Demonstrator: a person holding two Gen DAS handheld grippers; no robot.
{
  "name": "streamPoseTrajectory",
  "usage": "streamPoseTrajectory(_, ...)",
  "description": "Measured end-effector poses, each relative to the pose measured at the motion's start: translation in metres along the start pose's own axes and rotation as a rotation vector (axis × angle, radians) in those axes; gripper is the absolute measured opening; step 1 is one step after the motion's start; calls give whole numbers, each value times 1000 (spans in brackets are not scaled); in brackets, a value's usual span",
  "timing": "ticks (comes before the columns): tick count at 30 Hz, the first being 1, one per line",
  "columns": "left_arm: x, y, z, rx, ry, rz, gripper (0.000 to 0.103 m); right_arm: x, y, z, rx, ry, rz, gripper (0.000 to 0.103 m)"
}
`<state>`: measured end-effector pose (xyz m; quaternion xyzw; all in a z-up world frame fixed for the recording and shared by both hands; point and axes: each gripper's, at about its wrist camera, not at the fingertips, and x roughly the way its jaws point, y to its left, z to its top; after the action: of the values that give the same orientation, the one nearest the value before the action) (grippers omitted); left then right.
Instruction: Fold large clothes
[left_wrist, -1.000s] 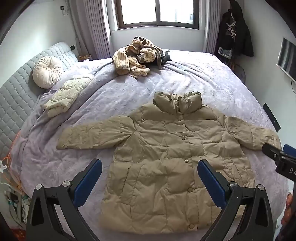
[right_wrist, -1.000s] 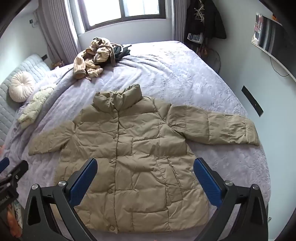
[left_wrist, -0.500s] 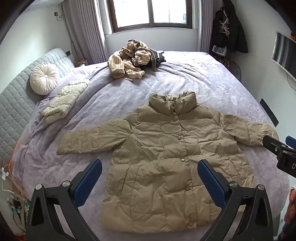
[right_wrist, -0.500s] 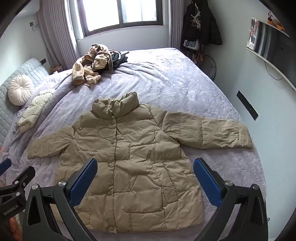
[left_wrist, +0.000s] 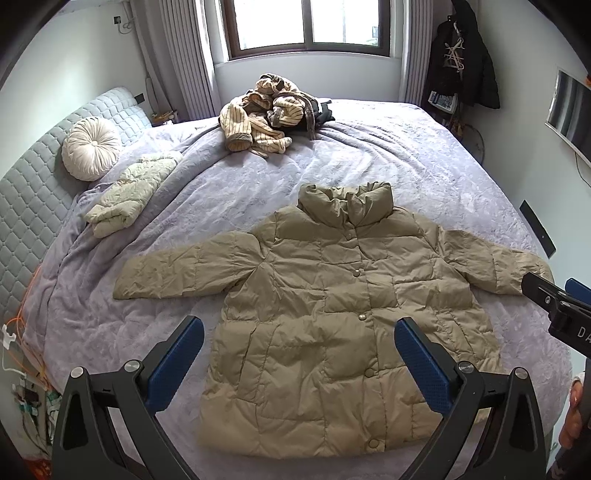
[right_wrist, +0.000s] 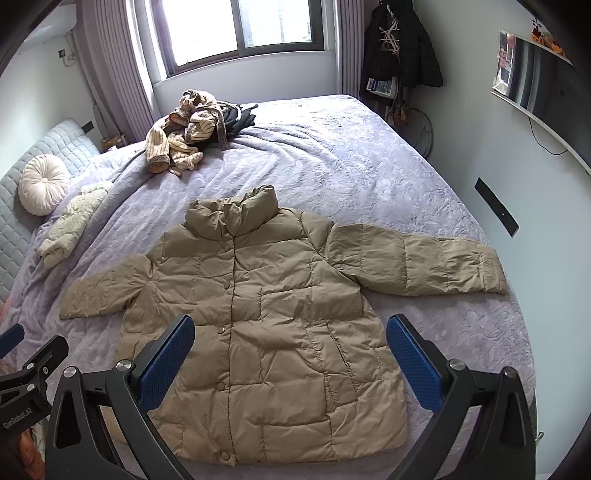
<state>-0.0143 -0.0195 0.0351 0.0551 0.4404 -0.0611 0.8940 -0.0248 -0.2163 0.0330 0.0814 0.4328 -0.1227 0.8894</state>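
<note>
A tan puffer jacket (left_wrist: 332, 321) is laid flat, front up and buttoned, on the purple bedspread (left_wrist: 388, 155), with its hem along the near edge of the bed and its collar pointed toward the far edge under the window. Its long axis for folding is taken to run from hem to collar, with both sleeves spread out sideways across that line.

The left gripper (left_wrist: 299, 362) is held above the hem with its blue pads spread wide and nothing between them. The right gripper (right_wrist: 290, 354) is likewise released and empty, poised over the lower front panel. Neither is touching the fabric.

The left sleeve (left_wrist: 184, 271) is stretched toward the headboard-side edge of the bed and lies nearer the left gripper; the right sleeve (right_wrist: 417, 262) is stretched toward the opposite edge, nearer the right gripper. A sleeve fold inward would probably be started from these cuffs.

In the left wrist view the right cuff is partly hidden behind the tip of the other tool; in the right wrist view that sleeve is shown whole to its cuff. The left cuff is seen more plainly from the left wrist. A heap of striped clothes (left_wrist: 266, 110) is left near the far edge, well apart.
</note>
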Motion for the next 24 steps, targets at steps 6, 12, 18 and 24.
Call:
streamPoseTrajectory(6, -2, -2, 4, -5, -1, 0, 103, -3, 2, 4, -4, -12, 2, 103)
streamPoseTrajectory(12, -3, 4, 6, -39, 8, 5, 103, -4, 1, 8, -8, -17, 5, 103)
streamPoseTrajectory(18, -2, 10, 3, -69, 16, 22, 103, -7, -2, 11, -25, -21, 9, 103)
streamPoseTrajectory(24, 1, 15, -1, -88, 38, 32, 103, -6, -3, 10, -35, -9, 18, 103)
